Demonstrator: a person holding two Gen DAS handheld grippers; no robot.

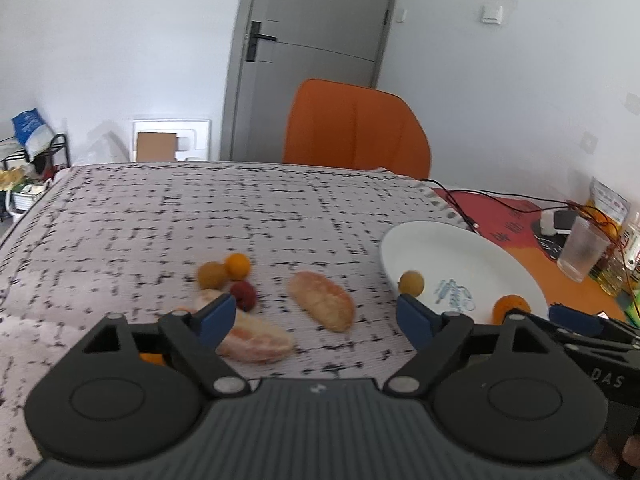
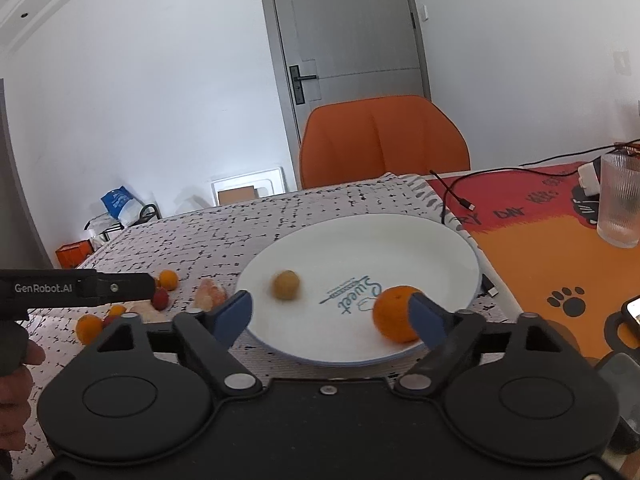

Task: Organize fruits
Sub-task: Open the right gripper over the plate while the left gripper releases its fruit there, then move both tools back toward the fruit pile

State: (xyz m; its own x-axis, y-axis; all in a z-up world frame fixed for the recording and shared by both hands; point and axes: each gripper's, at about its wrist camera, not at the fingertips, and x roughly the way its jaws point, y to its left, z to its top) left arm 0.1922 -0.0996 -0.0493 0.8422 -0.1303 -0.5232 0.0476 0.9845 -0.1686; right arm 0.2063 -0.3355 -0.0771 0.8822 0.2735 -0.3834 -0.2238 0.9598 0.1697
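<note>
A white plate holds a yellowish round fruit and an orange. My right gripper stands open over the plate's near rim, and its right finger overlaps the orange without gripping it. My left gripper is open above the patterned cloth with nothing held. Ahead of it lie two pale citrus segments, a brownish-yellow fruit, a small orange fruit and a red one. The plate sits to its right.
An orange chair stands behind the table. On the orange-red mat at the right are a ribbed glass, black cables and a phone. A hand holds the left gripper's handle.
</note>
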